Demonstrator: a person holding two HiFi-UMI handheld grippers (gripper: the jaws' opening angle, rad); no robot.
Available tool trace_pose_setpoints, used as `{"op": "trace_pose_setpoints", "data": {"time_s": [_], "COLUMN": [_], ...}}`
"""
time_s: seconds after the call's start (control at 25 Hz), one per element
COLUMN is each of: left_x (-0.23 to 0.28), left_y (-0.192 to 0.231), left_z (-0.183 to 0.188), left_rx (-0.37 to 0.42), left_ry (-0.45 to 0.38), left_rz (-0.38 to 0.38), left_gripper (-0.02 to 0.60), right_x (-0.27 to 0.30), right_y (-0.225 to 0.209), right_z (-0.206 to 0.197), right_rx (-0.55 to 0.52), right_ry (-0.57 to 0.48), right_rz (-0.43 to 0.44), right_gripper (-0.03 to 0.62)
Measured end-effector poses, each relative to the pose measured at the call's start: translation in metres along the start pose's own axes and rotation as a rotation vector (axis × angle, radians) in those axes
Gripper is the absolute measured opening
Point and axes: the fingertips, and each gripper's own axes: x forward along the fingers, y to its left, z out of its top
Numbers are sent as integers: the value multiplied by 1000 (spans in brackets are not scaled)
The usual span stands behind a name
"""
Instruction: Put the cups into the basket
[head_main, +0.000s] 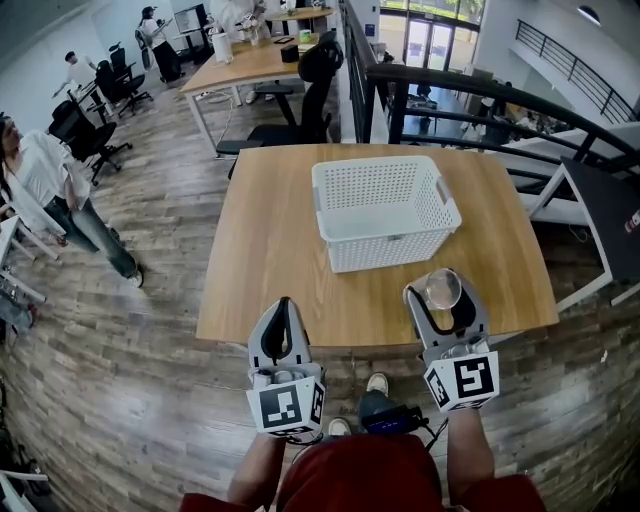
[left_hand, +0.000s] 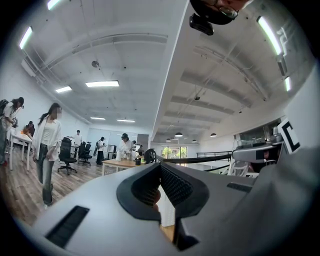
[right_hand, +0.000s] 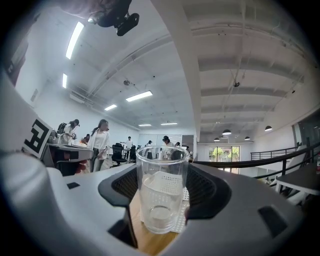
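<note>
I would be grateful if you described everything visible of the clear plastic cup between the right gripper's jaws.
The clear plastic cup is smooth-walled, empty and upright, mouth up, tapering slightly to a thicker round base. The right gripper holds its sides between both dark ribbed pads, above the wooden table near its front edge, short of the white perforated basket, which shows through its wall.

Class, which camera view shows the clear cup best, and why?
The right gripper view: the clear cup stands upright, large and whole, gripped between the jaws. The head view shows it small, from above, in the right gripper. The left gripper view does not show it.
</note>
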Motion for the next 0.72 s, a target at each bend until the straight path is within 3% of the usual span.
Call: {"op": "trace_pose_setpoints", "data": {"time_s": [0.72], "left_x": [85], "left_y": [-18], "left_z": [-4], "left_rx": [6], "left_ry": [16], "left_rz": [41], "left_gripper": [6], "right_x": [70], "right_y": [-58], "right_z": [-8], "right_rx": [10], "right_ry": [6], "right_rz": [51], "right_gripper": [276]}}
